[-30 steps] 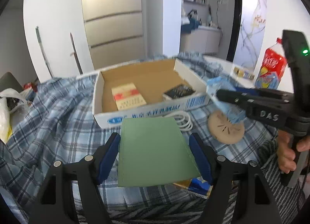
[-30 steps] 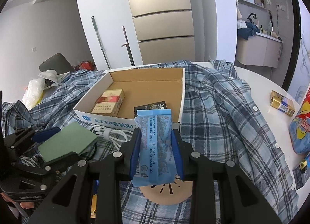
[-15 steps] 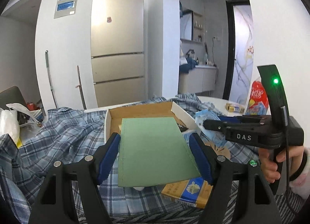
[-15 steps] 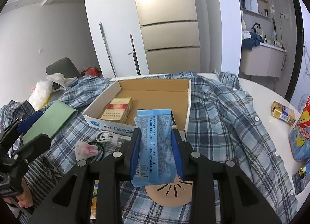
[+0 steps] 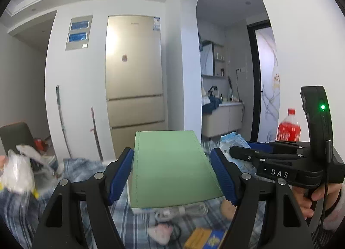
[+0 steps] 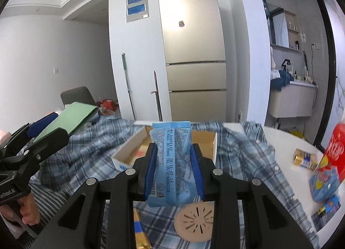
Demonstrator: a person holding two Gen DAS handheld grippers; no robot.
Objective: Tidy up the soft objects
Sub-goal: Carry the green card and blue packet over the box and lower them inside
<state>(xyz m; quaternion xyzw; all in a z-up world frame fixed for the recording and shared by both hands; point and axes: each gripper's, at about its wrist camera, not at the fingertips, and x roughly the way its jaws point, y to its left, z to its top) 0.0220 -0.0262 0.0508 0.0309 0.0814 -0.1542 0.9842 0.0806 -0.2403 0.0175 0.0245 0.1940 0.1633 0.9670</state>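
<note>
My left gripper (image 5: 172, 171) is shut on a flat green pad (image 5: 172, 167) and holds it high above the table; it also shows at the left of the right wrist view (image 6: 71, 117). My right gripper (image 6: 173, 160) is shut on a light blue tissue packet (image 6: 172, 162), raised above the open cardboard box (image 6: 138, 147). The right gripper and its packet (image 5: 235, 143) show at the right of the left wrist view. The box holds a red and gold pack, partly hidden behind the packet.
A plaid shirt (image 6: 243, 154) covers the table. On it lie a round beige disc (image 6: 194, 223), a white cable (image 5: 185, 210), a small bunny toy (image 5: 160, 231) and a yellow-blue pack (image 5: 204, 238). A red bottle (image 5: 287, 129), snack bags (image 6: 323, 180) and a gold pack (image 6: 305, 158) stand right.
Both grippers have risen and tilted upward with their loads. The box has dropped low in both views, and the fridge and walls fill more of each frame.
</note>
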